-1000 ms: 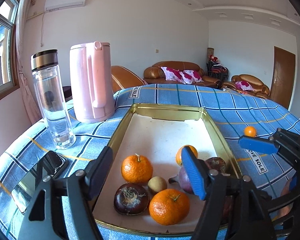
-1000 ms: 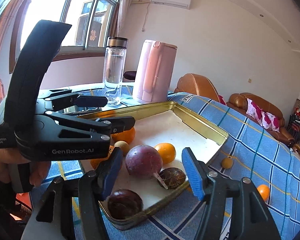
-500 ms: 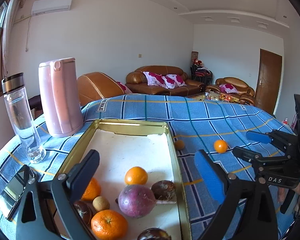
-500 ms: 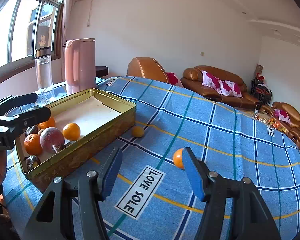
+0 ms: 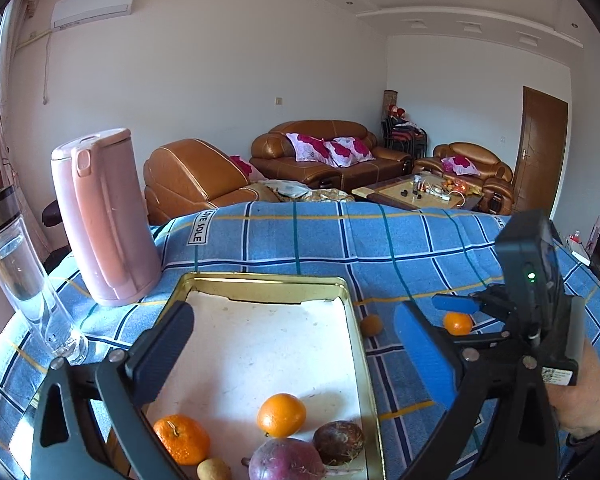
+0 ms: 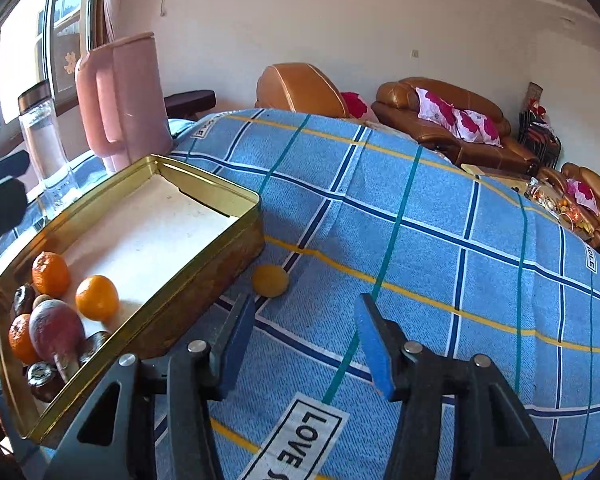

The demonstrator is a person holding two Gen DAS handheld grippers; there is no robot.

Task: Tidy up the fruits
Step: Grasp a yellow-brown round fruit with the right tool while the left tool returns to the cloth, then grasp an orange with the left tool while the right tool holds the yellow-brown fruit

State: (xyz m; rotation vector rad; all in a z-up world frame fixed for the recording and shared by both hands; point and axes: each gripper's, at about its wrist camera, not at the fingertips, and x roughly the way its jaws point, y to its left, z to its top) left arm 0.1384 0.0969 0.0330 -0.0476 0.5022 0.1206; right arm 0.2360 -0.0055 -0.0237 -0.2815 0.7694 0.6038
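Note:
A gold tin tray (image 5: pixel 350 312) (image 6: pixel 204 280) on the blue checked cloth holds oranges (image 5: pixel 281 415) (image 6: pixel 97 297), a purple fruit (image 5: pixel 286 460) (image 6: pixel 56 330) and dark brown fruits (image 5: pixel 339 442). A small yellow fruit (image 5: pixel 371 325) (image 6: pixel 270 280) lies on the cloth just right of the tray. An orange (image 5: pixel 457 323) lies farther right, by the right gripper's fingers in the left wrist view. My left gripper (image 5: pixel 296 360) is open and empty above the tray. My right gripper (image 6: pixel 306 340) is open and empty, low over the cloth, close behind the yellow fruit.
A pink kettle (image 5: pixel 104 220) (image 6: pixel 120 96) and a clear water bottle (image 5: pixel 24 280) (image 6: pixel 46 148) stand left of the tray. Sofas (image 5: pixel 324 152) and a coffee table (image 5: pixel 420 194) lie beyond the table's far edge.
The right gripper has swung left and dropped lower; the yellow fruit is now near its fingers and the orange has left its view. The left gripper has risen and tilted slightly.

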